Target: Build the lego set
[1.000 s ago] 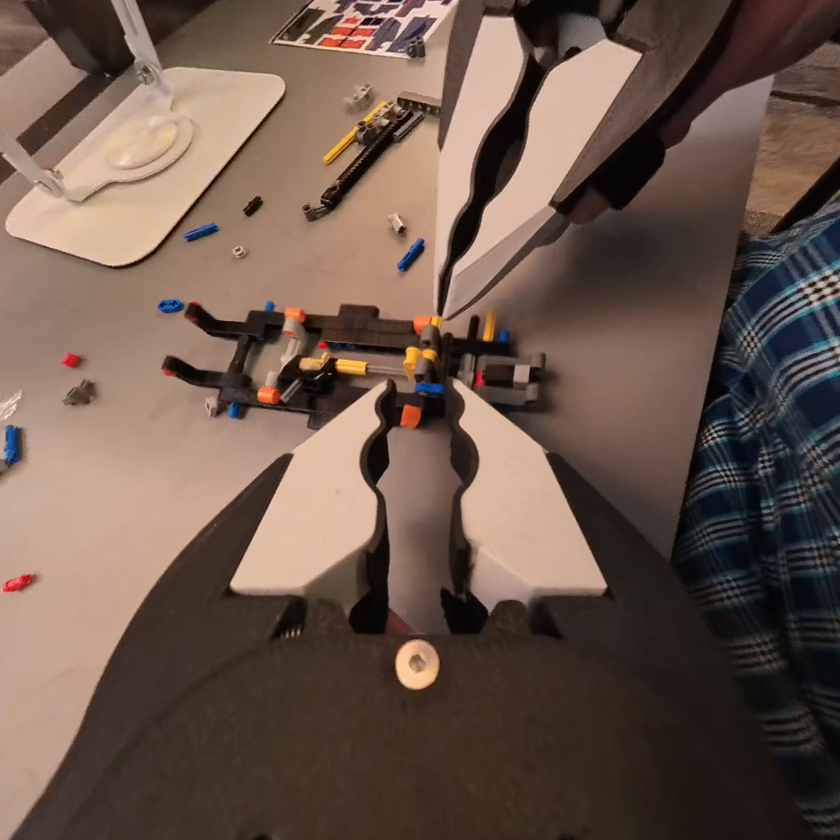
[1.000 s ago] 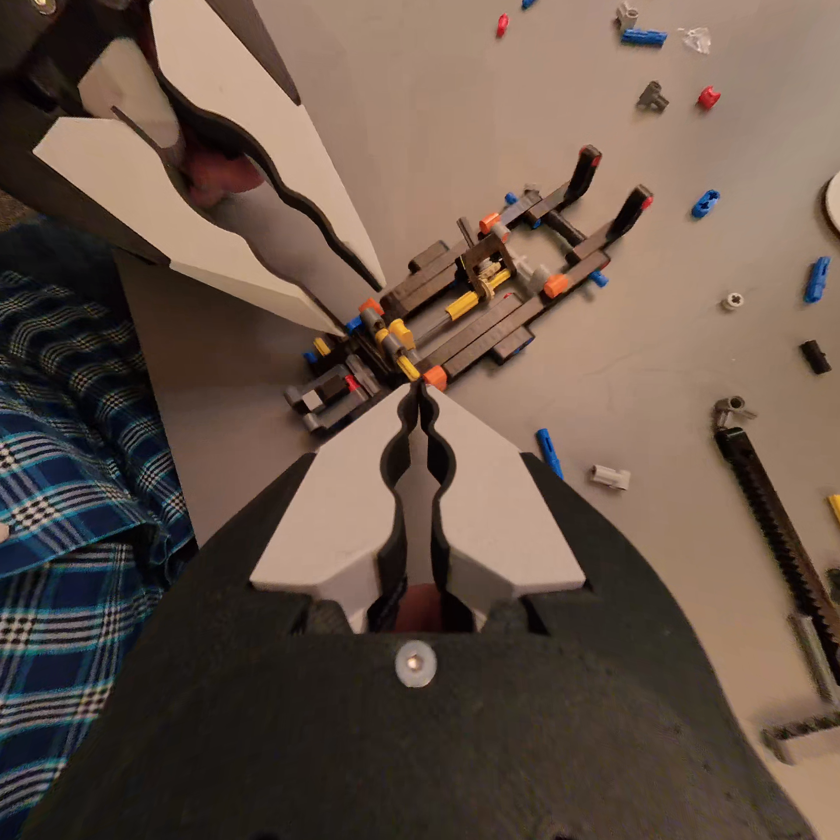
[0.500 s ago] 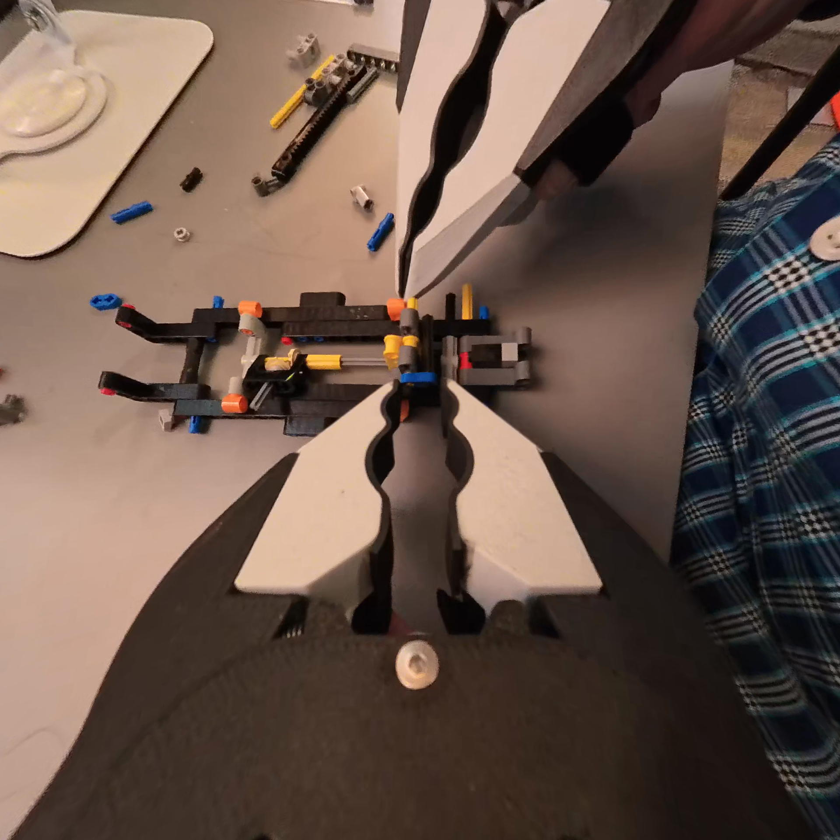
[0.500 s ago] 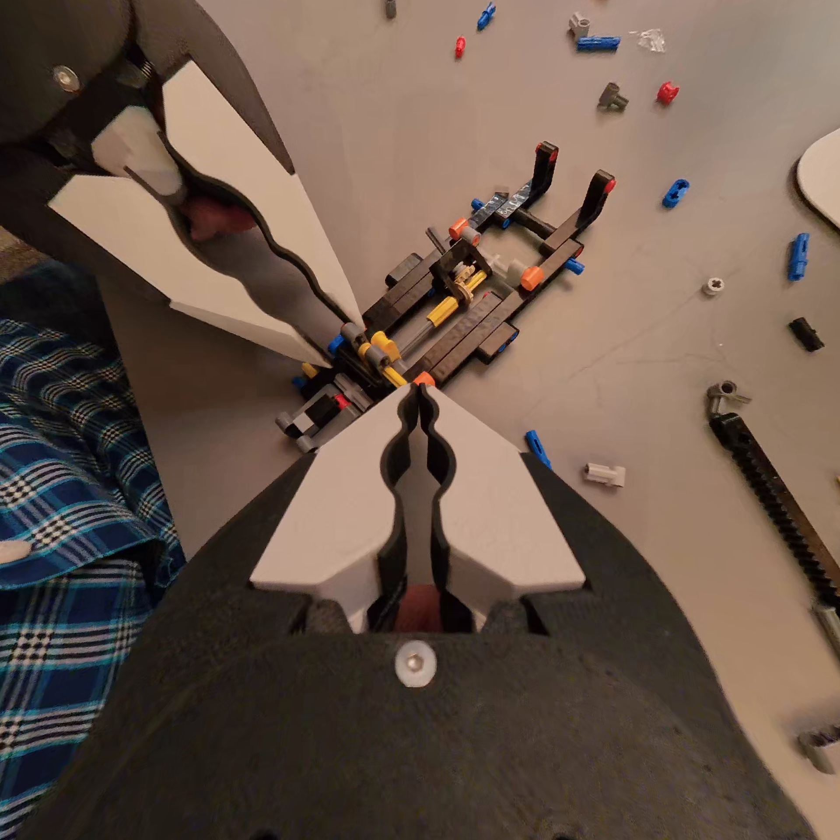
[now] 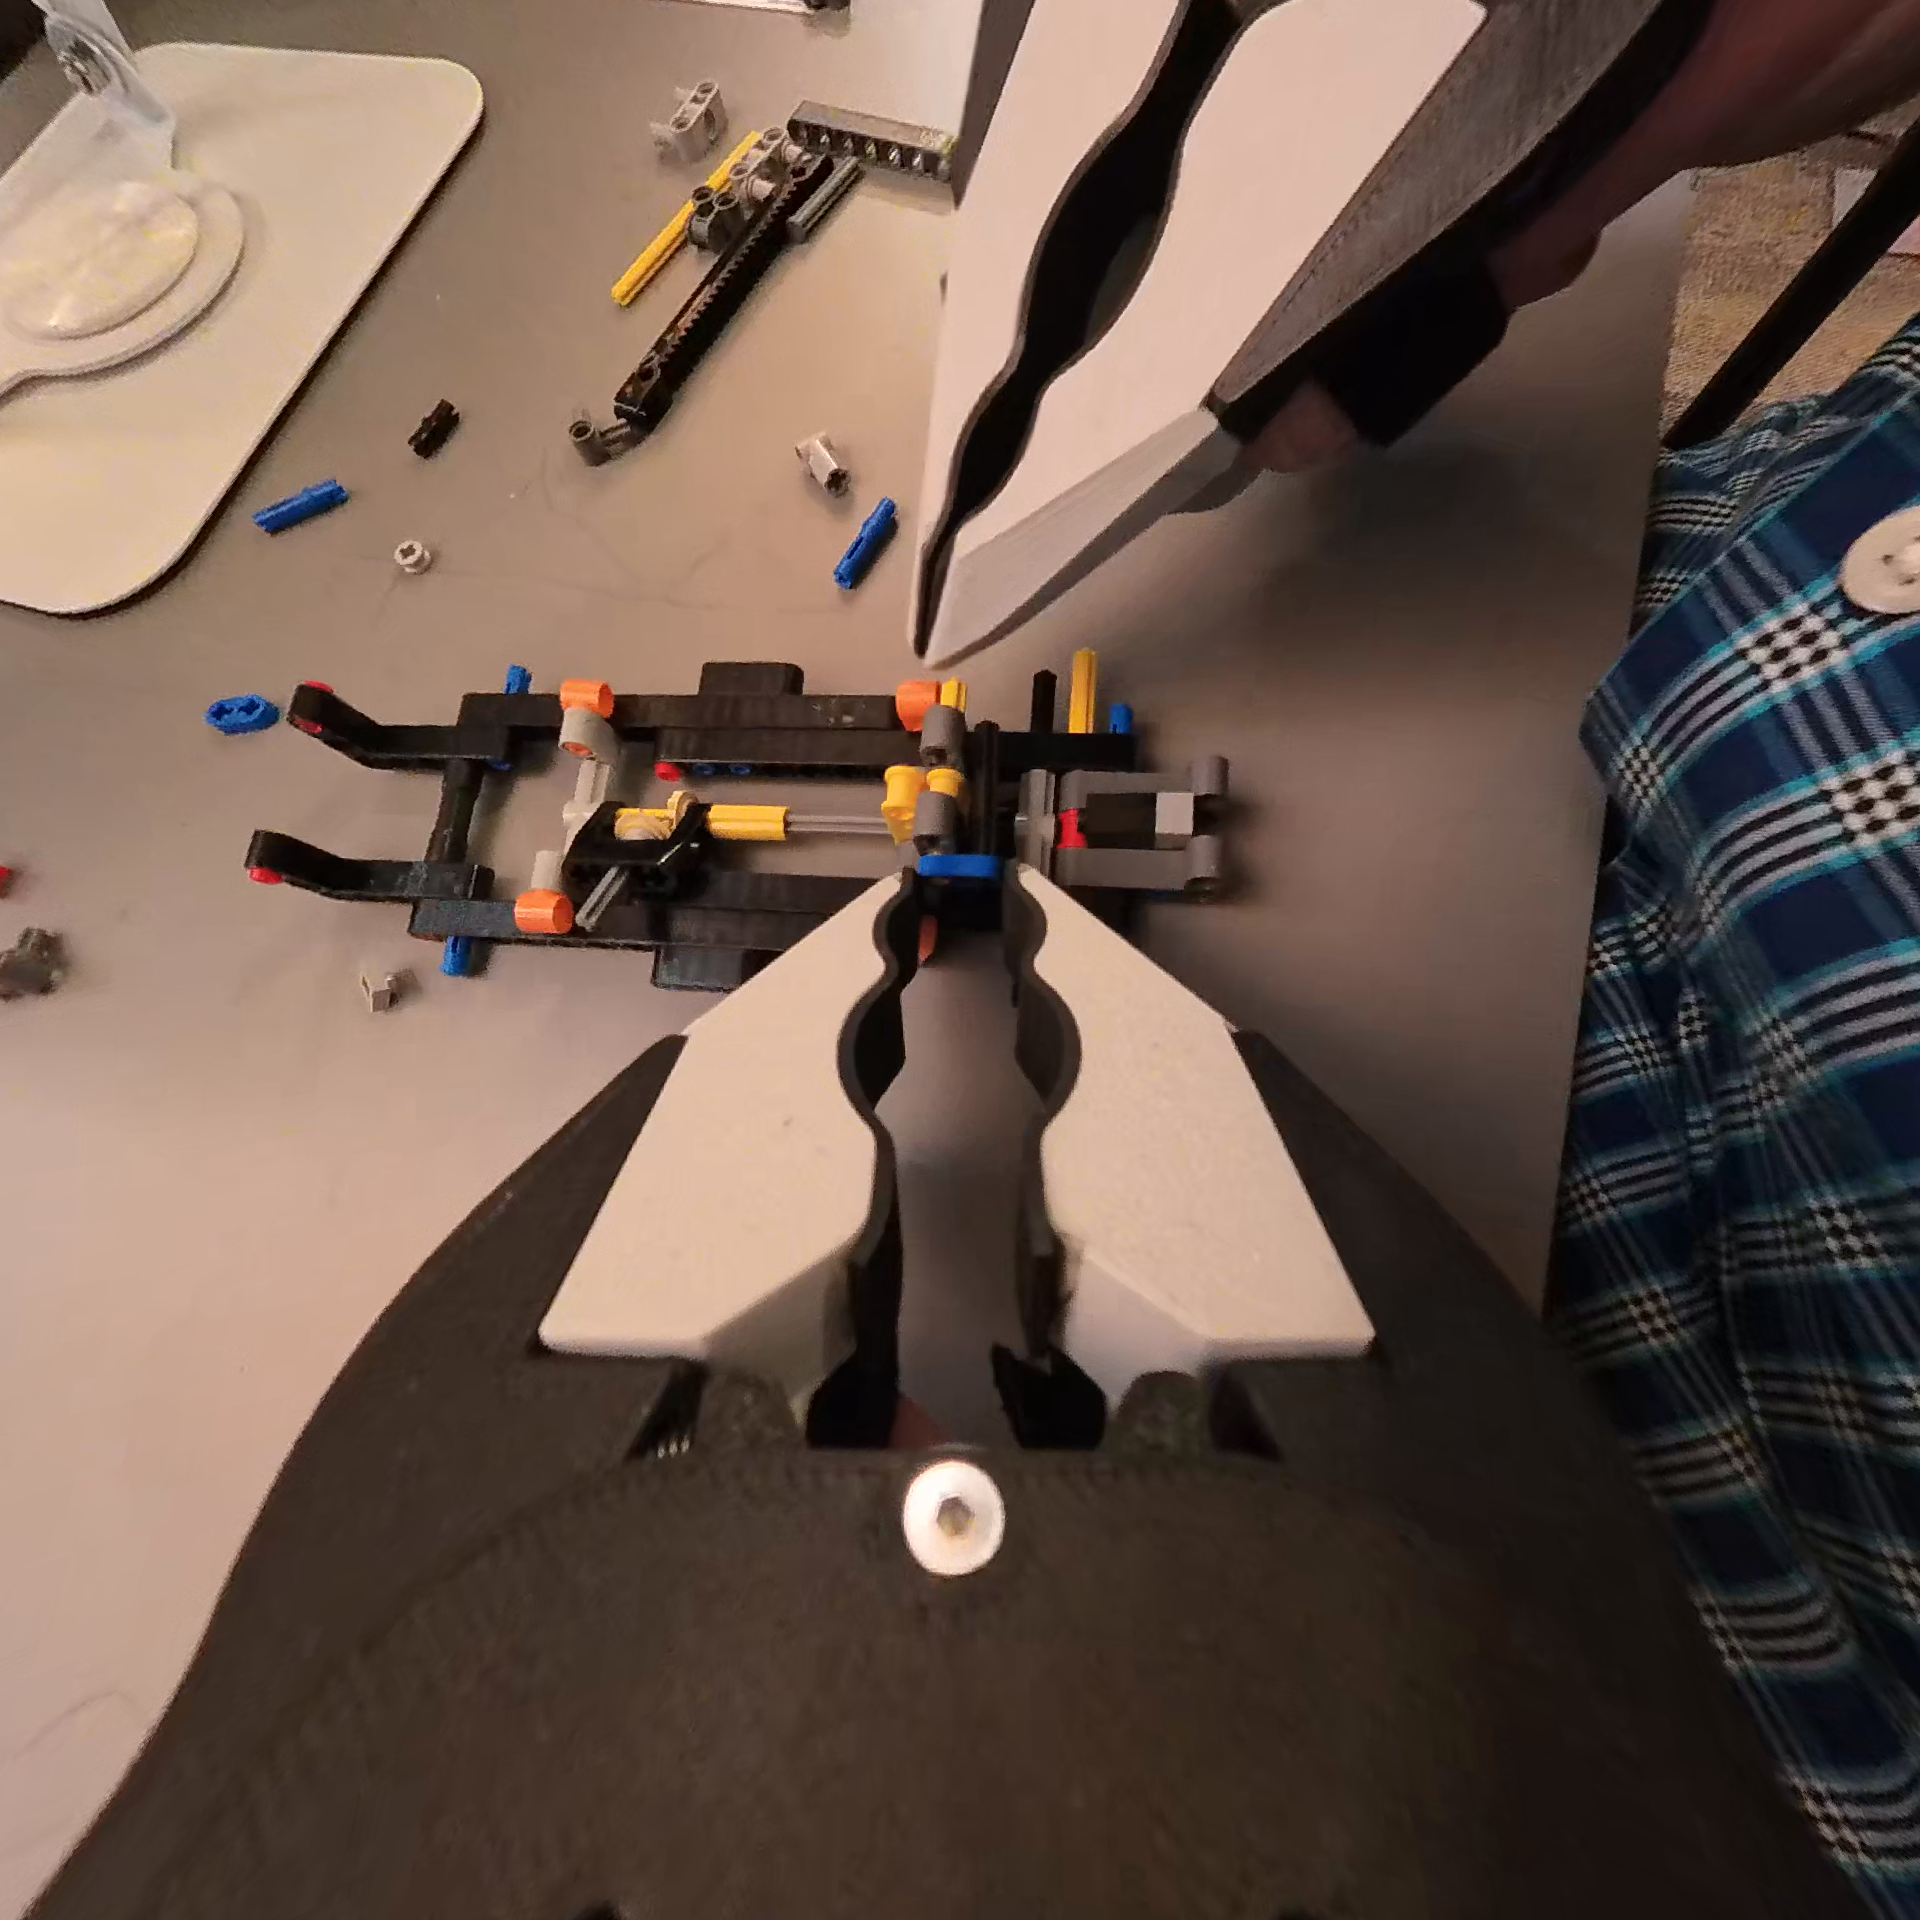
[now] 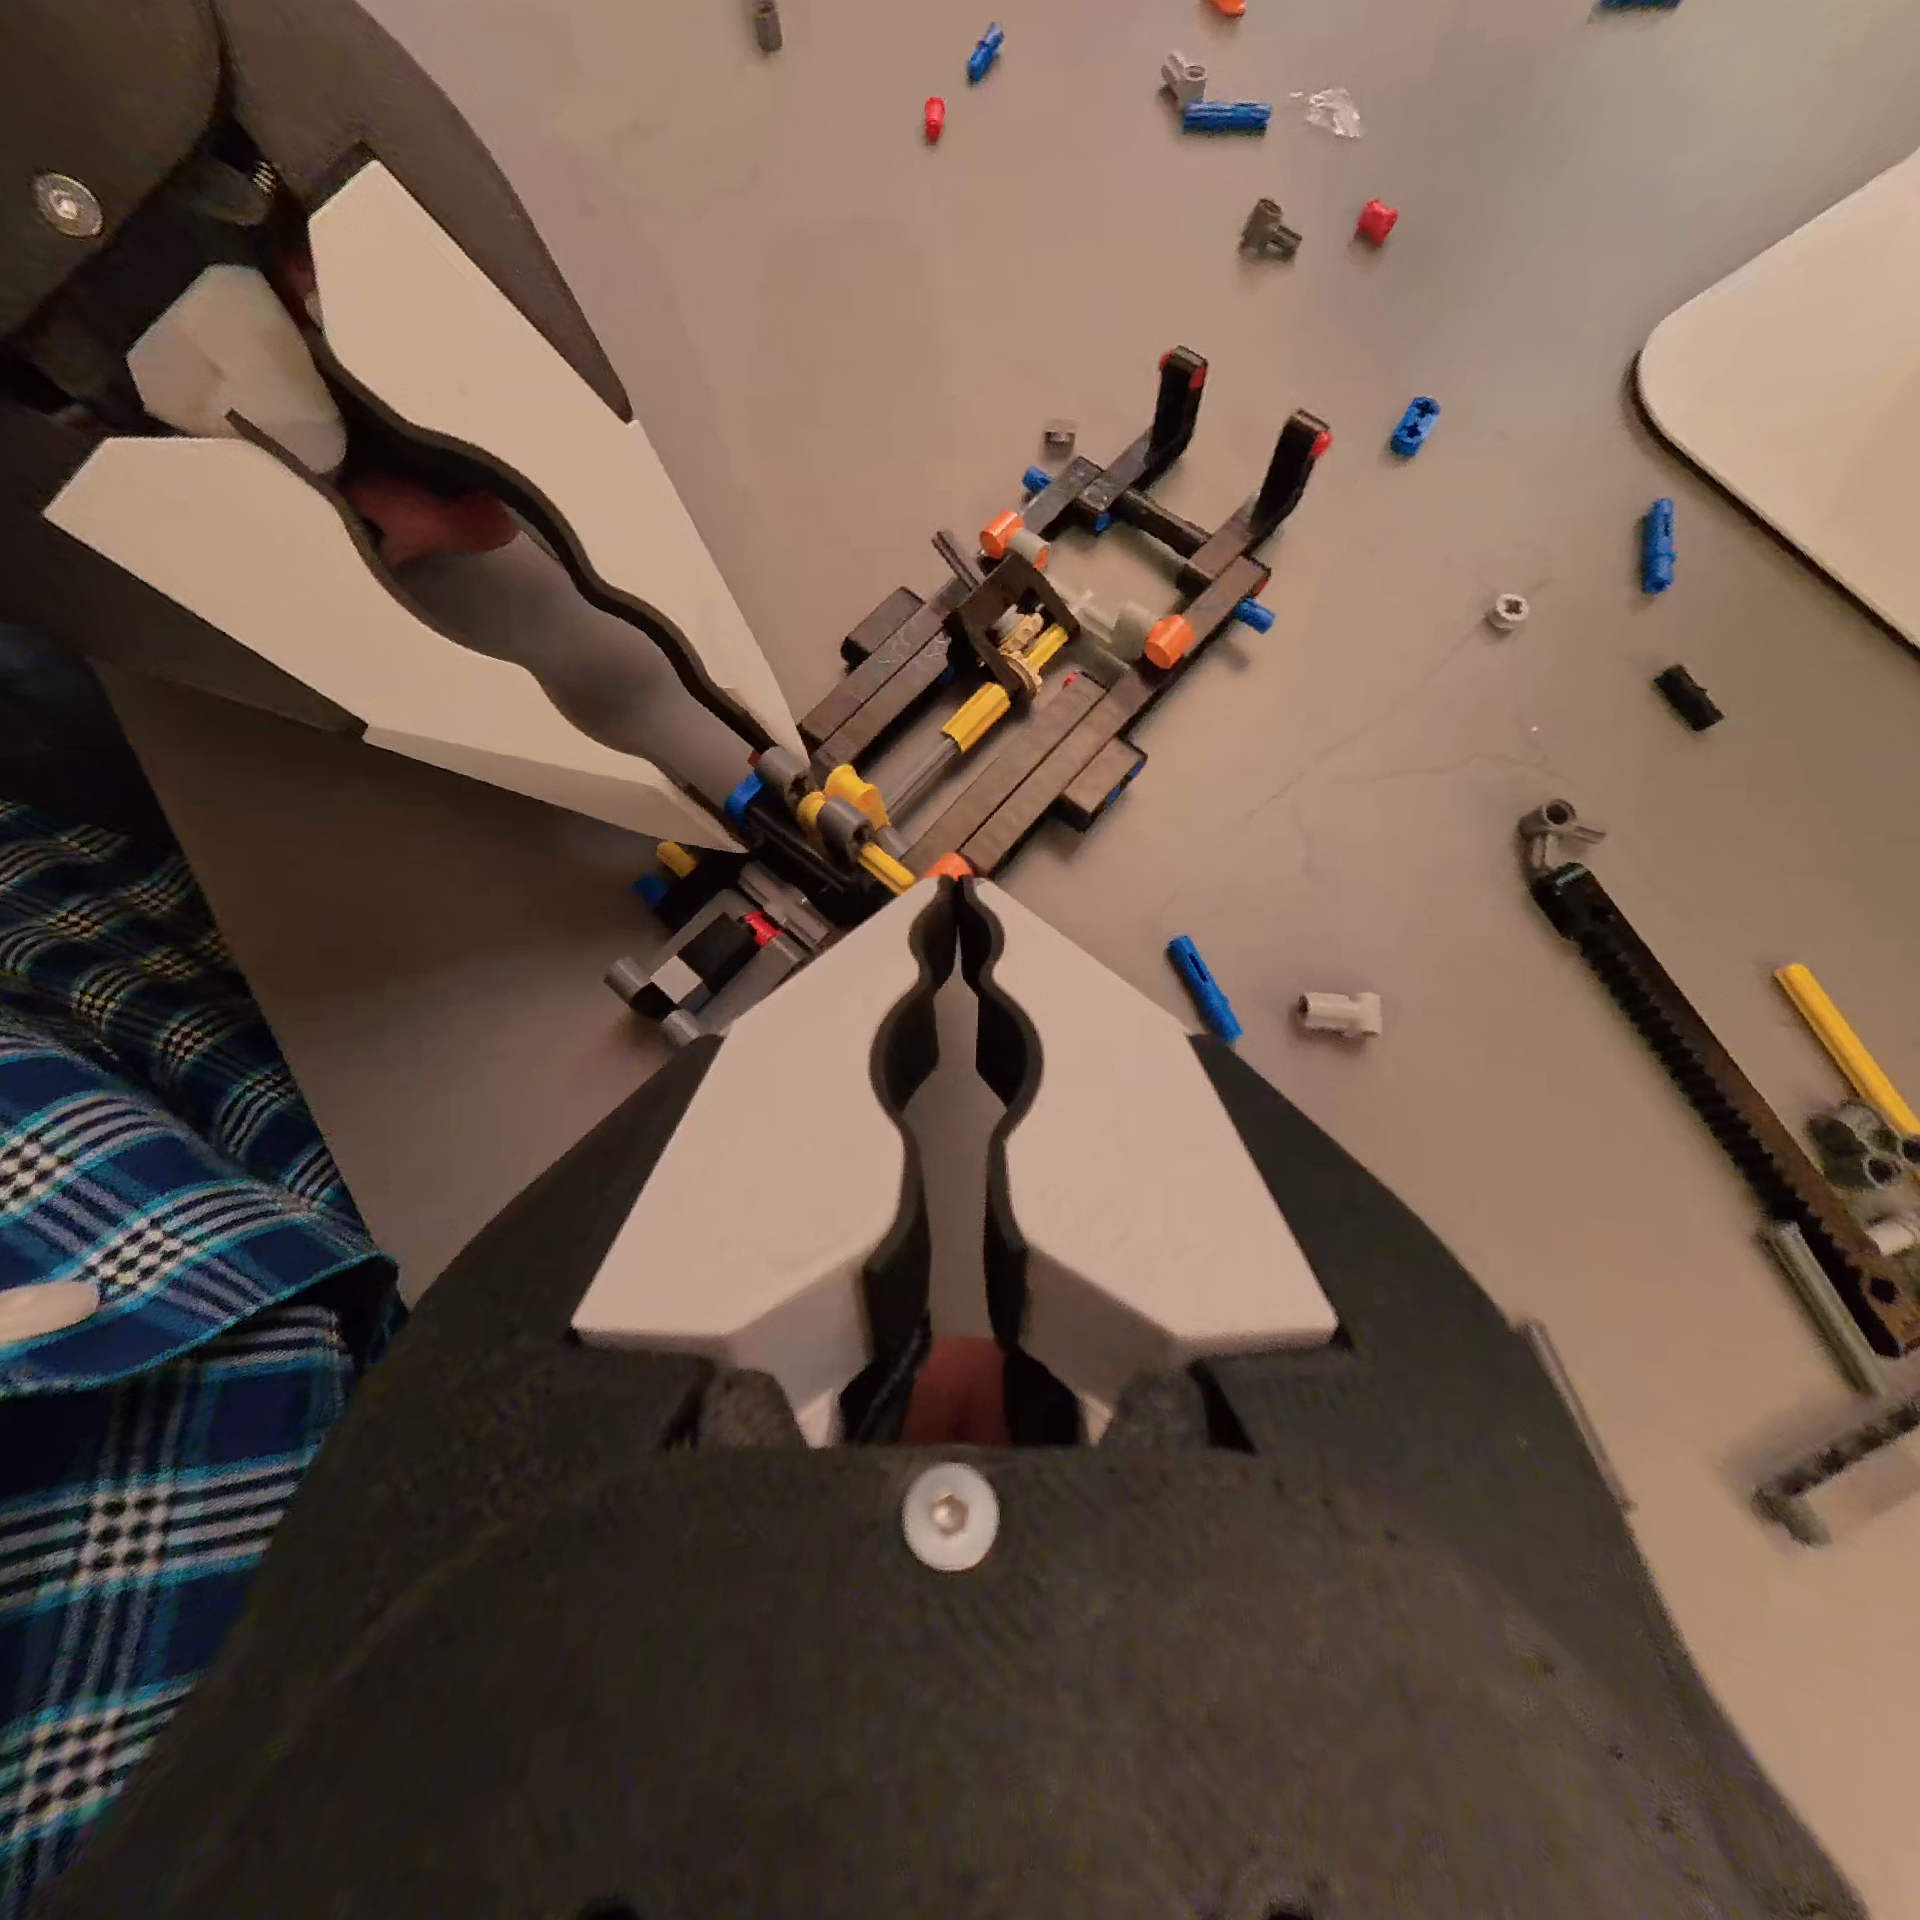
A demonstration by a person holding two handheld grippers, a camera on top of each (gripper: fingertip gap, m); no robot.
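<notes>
Going left to right across the grey table (image 5: 260, 1195): a pale mat (image 5: 312, 260) lies at the far left corner, loose blue pins (image 5: 299, 506) and a toothed black rack (image 5: 707, 312) lie beyond the model, and a plaid sleeve (image 5: 1766, 935) borders the right edge.

The lego frame (image 5: 727, 821) lies flat near the table's middle, long axis left to right. It is a black two-rail chassis with two upturned arms at its left end, orange bushes at the corners, a yellow shaft down the centre and a grey block at its right end.

Handling, as a judgement: the frame is light and stiff along the rails, but it is only pinned together, so side load on the thin shaft or the protruding pins could pop joints. The smooth plastic will likely slide on the table when pushed. Best hold is across a black rail or the cross-member near the right end, not the shaft.

The left gripper (image 5: 956, 883) has its tongs apart, tips straddling the near edge of the cross-member by a blue piece; whether they actually squeeze it cannot be told. The right gripper (image 6: 954, 883) has its tongs together with nothing visible between them, tips just beside an orange bush (image 6: 948, 864) on the far rail.
</notes>
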